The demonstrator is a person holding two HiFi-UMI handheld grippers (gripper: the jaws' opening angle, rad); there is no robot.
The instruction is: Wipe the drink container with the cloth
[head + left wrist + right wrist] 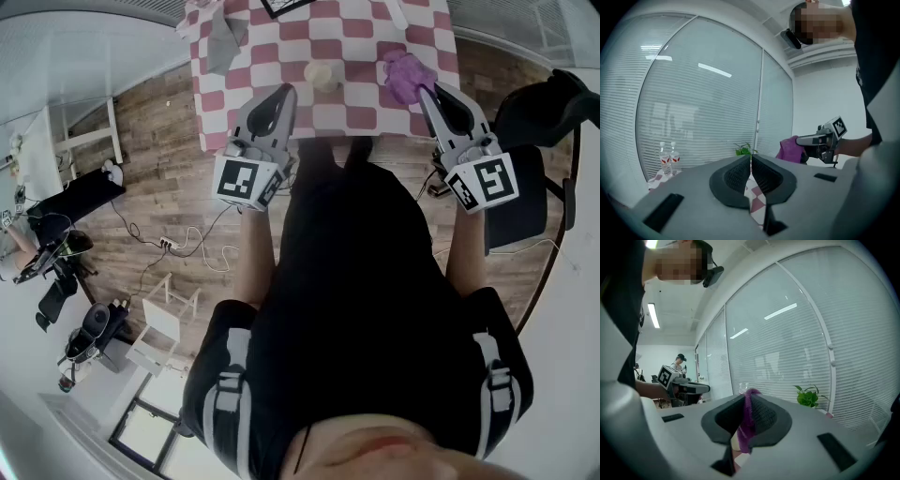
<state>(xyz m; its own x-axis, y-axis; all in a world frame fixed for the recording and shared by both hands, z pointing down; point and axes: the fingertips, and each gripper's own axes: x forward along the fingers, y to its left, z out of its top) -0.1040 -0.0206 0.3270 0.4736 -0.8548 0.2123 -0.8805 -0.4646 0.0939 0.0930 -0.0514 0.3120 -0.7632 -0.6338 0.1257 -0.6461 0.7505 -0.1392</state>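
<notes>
On the checked table (361,114), the drink container (322,75) sits between the grippers: left gripper (281,92), pressed together and empty, is nearer; right gripper (424,91) pinches the cloth (401,75) to its right.

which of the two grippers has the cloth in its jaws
The right gripper: its jaws are shut on the purple cloth. The left gripper has its jaws closed together with nothing between them.

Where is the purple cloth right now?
The purple cloth is clamped in the right gripper. In the head view it is bunched over the near right part of the checkered table, just right of the cream drink container.
</notes>
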